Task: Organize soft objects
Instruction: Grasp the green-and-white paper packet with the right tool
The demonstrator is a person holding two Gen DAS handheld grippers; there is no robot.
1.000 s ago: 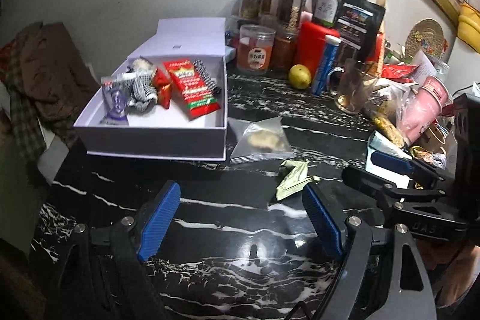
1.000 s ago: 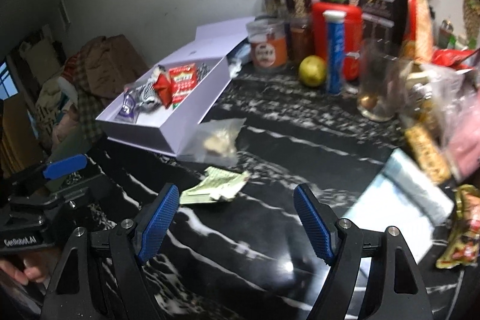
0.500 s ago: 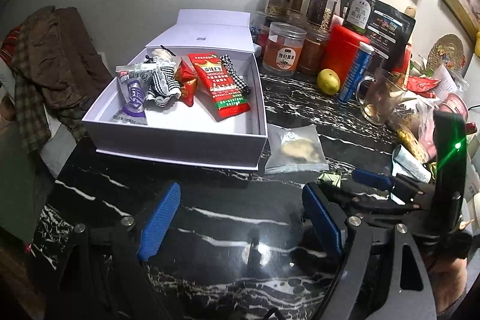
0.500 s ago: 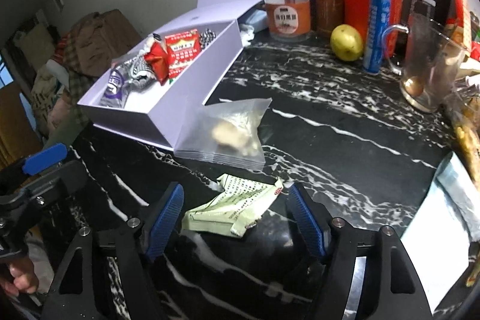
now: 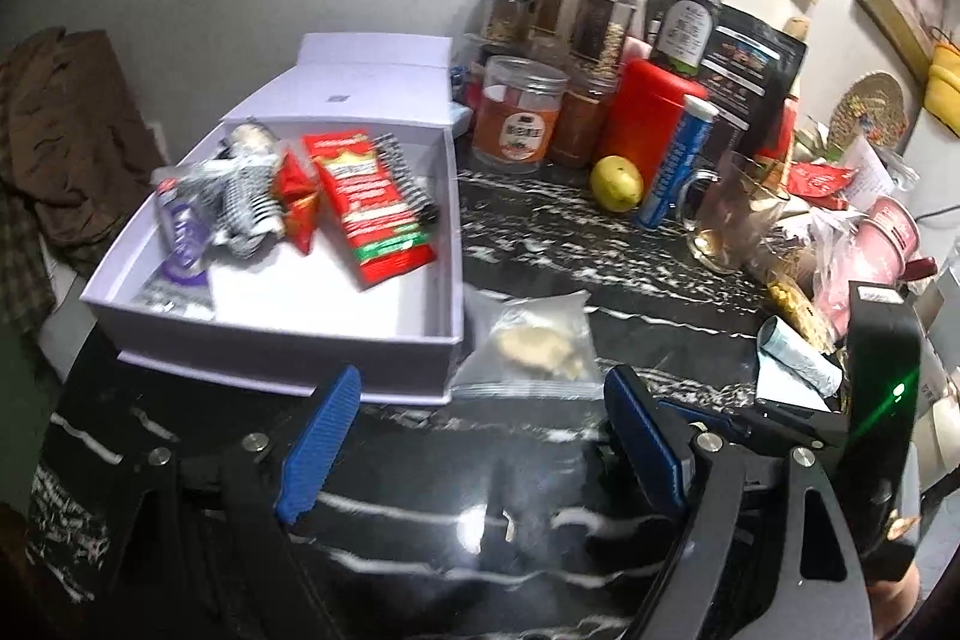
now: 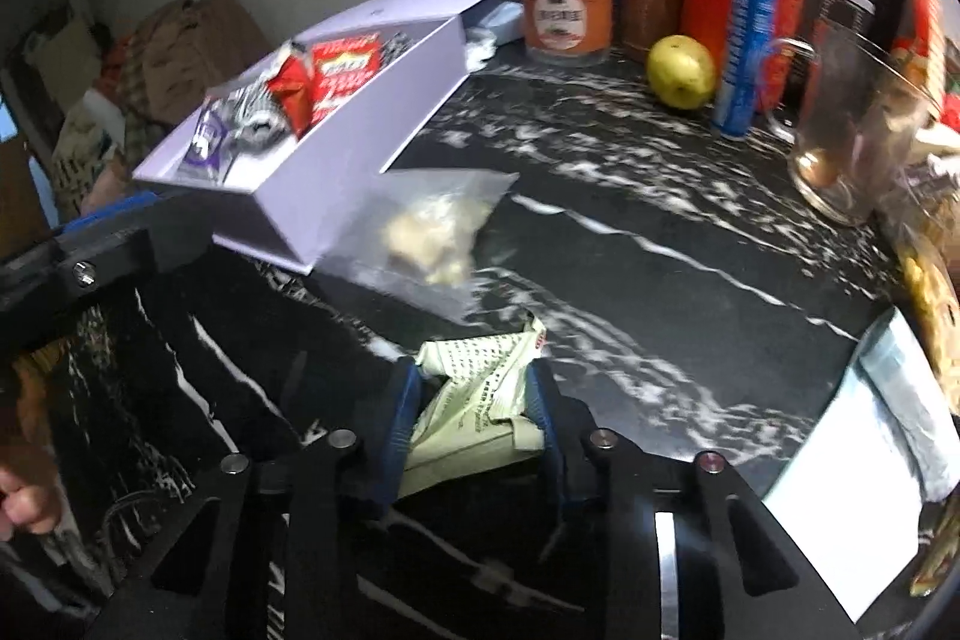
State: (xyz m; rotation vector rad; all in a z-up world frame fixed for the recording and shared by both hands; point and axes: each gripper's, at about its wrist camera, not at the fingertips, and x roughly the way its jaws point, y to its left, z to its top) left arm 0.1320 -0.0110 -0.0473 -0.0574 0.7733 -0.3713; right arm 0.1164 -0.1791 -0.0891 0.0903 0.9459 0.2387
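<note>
1. Nearest in the right wrist view, the right tool (image 6: 474,415) has its blue pads (image 6: 401,415) closing on a crumpled pale green packet (image 6: 477,394), which sits between them on the black marble surface (image 6: 660,220); the pads press its sides
2. In the left wrist view, the left tool (image 5: 480,436) is spread wide with nothing between its pads, held over the dark surface just in front of the box
3. Just beyond both tools lies a clear plastic bag (image 5: 531,343) with pale contents, flat on the surface and touching the near right corner of the white box (image 5: 288,346)
4. The open white box holds several snack packets: a red and green packet (image 5: 372,208), a smaller red packet (image 5: 297,196), a black-and-white striped piece (image 5: 246,202) and a purple pouch (image 5: 183,238)
5. Farther back stand an orange-labelled jar (image 5: 519,124), a yellow lemon (image 5: 615,175), a blue tube (image 5: 675,160) and a glass mug (image 5: 732,214)
6. Spice jars (image 5: 570,4) line the wall
</note>
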